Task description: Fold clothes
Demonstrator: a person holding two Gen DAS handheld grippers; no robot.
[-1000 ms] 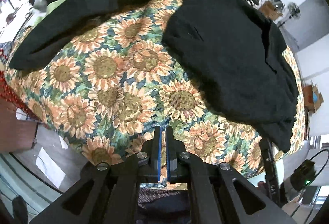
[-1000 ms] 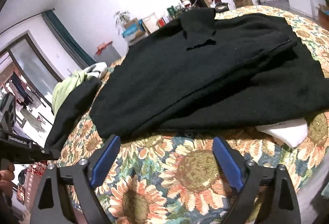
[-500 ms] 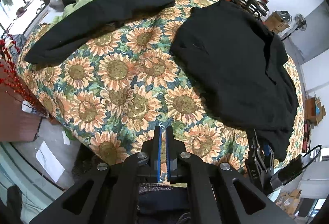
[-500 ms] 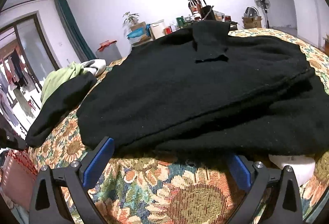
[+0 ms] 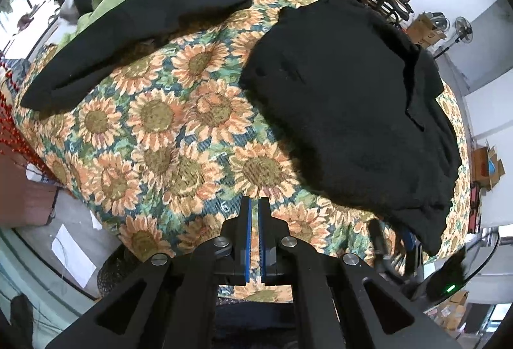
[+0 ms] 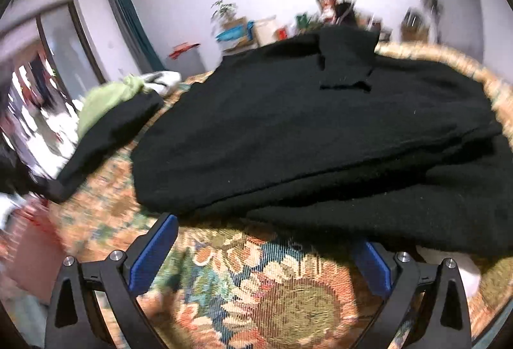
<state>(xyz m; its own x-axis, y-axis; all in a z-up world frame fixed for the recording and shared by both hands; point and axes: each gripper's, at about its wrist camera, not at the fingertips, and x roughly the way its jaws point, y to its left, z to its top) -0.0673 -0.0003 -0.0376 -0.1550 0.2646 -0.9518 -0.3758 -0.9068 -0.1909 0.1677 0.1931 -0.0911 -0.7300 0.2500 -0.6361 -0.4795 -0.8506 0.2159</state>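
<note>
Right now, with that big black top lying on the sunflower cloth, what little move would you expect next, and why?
Probably the right gripper eases forward and shuts on the near hem of the black sweater. Its jaws stand wide open at that edge, holding nothing, one finger already partly under the fabric. The left gripper is shut and empty above the sunflower cloth, so it seems to wait.

The left gripper has matte black angular arms with long cut-out slots, round silver screws at the joints, and two narrow black fingers lined with ridged blue pads. The right gripper is the same black frame with silver screws, triangular slots and broad, flat blue pads.
</note>
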